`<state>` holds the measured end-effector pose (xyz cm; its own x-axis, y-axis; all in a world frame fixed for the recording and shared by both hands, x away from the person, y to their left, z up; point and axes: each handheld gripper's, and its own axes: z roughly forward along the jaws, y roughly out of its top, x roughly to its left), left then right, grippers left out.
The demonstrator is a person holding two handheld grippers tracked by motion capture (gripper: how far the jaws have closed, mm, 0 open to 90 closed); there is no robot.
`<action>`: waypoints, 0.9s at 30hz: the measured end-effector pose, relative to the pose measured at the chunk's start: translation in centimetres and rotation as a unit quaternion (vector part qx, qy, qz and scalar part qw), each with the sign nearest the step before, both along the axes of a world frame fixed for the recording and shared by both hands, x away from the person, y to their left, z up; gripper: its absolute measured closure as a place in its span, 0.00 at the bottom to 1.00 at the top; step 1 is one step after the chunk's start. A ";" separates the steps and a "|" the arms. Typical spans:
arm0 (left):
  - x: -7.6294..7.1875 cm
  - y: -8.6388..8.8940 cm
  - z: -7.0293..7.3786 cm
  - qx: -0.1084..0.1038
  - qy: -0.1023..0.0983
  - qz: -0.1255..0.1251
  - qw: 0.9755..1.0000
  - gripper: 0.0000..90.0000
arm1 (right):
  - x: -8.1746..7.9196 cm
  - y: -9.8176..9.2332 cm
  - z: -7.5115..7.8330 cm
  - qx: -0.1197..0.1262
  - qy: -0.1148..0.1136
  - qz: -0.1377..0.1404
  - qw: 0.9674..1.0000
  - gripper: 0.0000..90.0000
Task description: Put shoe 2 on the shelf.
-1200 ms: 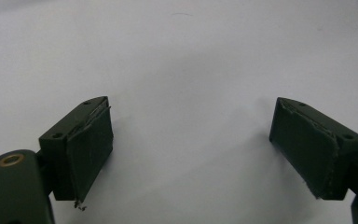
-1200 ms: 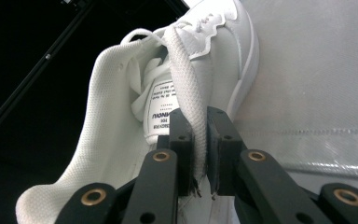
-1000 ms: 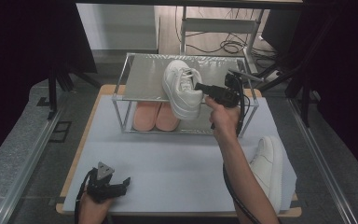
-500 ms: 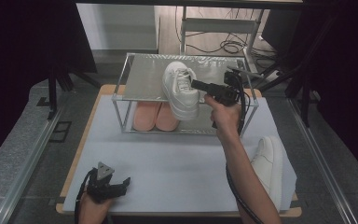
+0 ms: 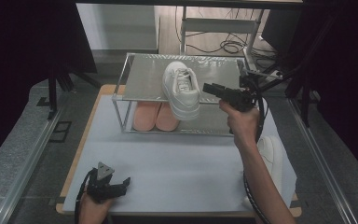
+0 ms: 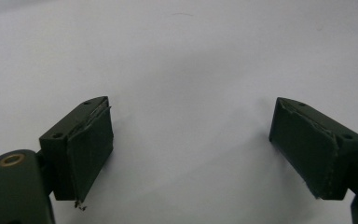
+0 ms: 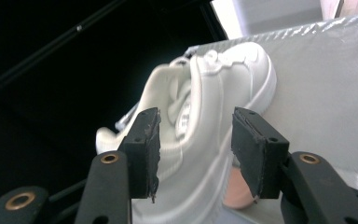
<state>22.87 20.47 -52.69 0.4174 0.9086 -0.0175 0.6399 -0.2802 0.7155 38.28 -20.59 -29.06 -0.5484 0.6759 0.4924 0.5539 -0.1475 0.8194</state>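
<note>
A white sneaker [image 5: 182, 89] lies on the top shelf of a small metal shoe rack [image 5: 140, 84], toward the 12 o'clock side of the table [image 5: 168, 163], its front end hanging past the shelf's near edge; this overhang is the likeliest trouble, since a nudge could tip it off the shelf. At its 3 o'clock the right gripper [image 5: 209, 88] sits just clear of the shoe, its jaws partly apart and having just been opening, with nothing pinched between them; drawn away carelessly, a jaw could catch the shoe's side and drag it. Under the shelf sits a pair of pink shoes [image 5: 156, 116]; a second white sneaker [image 5: 271, 154] rests at the table's 4 o'clock; the left gripper [image 5: 121, 183] rests at 7 o'clock, jaws wide and empty.
</note>
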 end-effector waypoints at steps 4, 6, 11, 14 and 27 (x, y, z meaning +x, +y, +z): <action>0.0 0.0 0.0 0.000 0.000 0.001 1.000 0.15 | -1.4 -0.6 -0.5 -0.025 -0.012 0.004 1.000 0.58; 0.0 0.0 0.0 0.000 0.000 0.000 1.000 0.15 | -2.0 -0.7 -0.9 -0.041 -0.019 0.007 0.999 0.58; 0.0 0.0 0.0 0.000 0.000 0.001 1.000 0.15 | -3.9 -0.6 -1.7 -0.078 -0.046 0.007 0.996 0.61; 0.0 0.0 0.0 0.000 -0.001 0.001 1.000 0.15 | -4.9 -0.2 -2.3 -0.099 -0.057 0.012 0.993 0.65; 0.0 0.0 0.0 0.000 0.000 0.000 1.000 0.15 | -7.1 2.2 -4.0 -0.139 -0.083 0.071 0.984 0.99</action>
<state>22.85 20.47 -52.70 0.4168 0.9088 -0.0172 0.6394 -0.2797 0.7162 31.19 -18.36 -33.05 -0.7048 0.6823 0.1944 0.4080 0.1656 0.8978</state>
